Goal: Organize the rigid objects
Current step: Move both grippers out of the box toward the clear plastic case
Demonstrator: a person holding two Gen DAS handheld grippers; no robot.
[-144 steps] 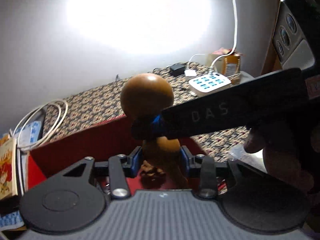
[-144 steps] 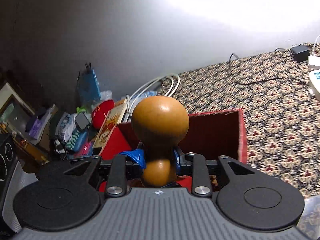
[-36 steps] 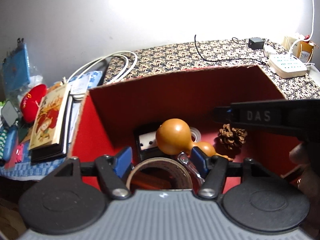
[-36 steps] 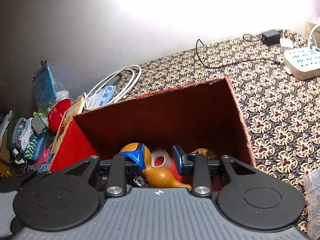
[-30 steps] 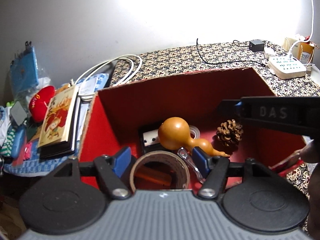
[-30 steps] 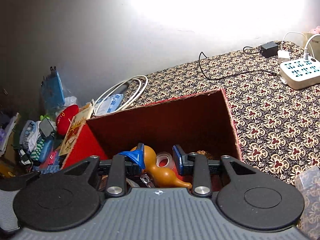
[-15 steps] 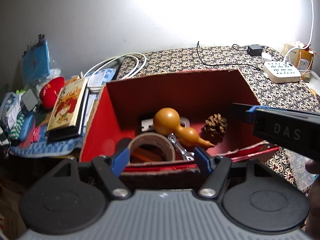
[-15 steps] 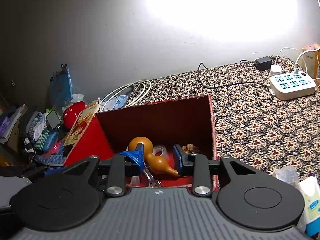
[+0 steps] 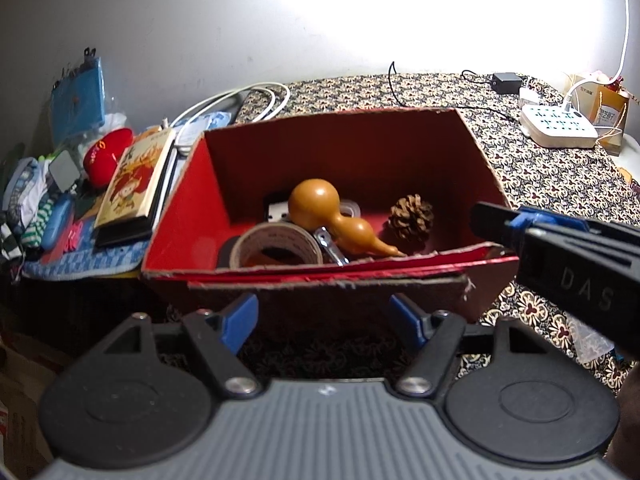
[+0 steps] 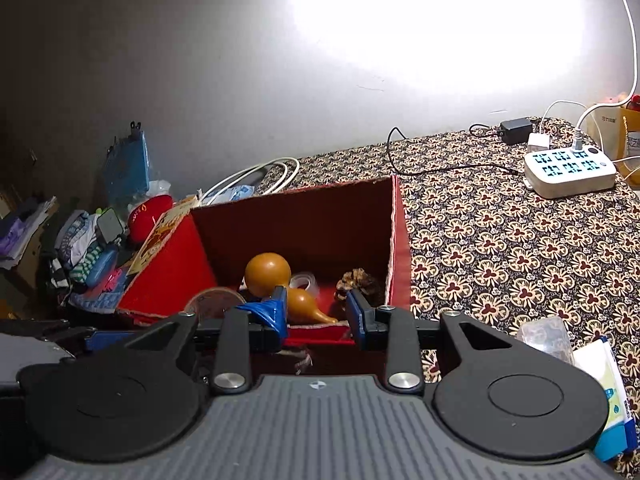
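The red box [image 9: 476, 148] held the gourd [image 9: 320, 216] mid-floor, tape roll [image 9: 276, 246] nearer, pine cone [image 9: 411, 213] to its right. Left gripper [image 9: 324, 322] and right gripper [image 10: 316, 312] both hovered with fingers apart, holding nothing.

Gourd [image 10: 272, 276] inside red box [image 10: 296, 216]; right claw [image 10: 316, 314] parted

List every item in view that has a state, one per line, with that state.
Left gripper: open, empty, outside the box.
Right gripper: open, empty, outside the box.
Red box: open-topped, near flap folded down.
Gourd: in the box, lying on its side.
Pine cone: resting on the box floor.
Tape roll: in the box, tilted.
Power strip: cable plugged in.
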